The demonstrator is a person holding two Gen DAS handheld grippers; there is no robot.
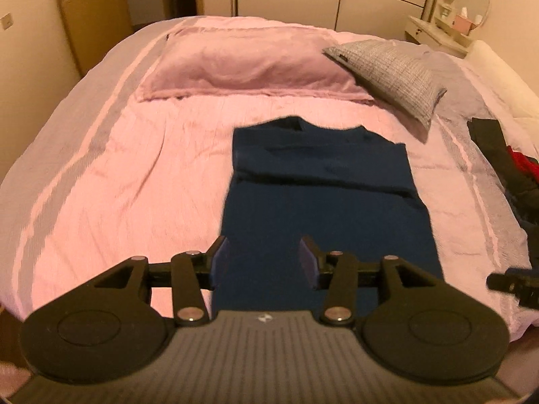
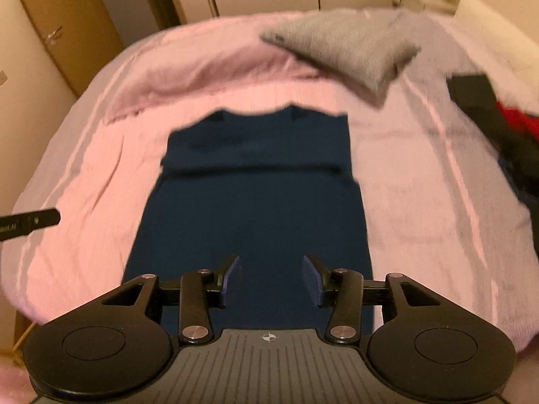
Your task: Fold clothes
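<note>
The bed (image 1: 101,175) with its pink cover carries the navy shirt (image 1: 323,202), laid flat down the middle, sleeves already folded in across the chest, collar toward the pink pillow (image 1: 242,67). Further clothes (image 1: 508,168) wait at the right edge. This looks like the pause before the lengthwise fold. The left gripper (image 1: 262,262) and right gripper (image 2: 271,279) hover over the hem, jaws partly apart and empty; next, each must pinch a hem corner.
</note>
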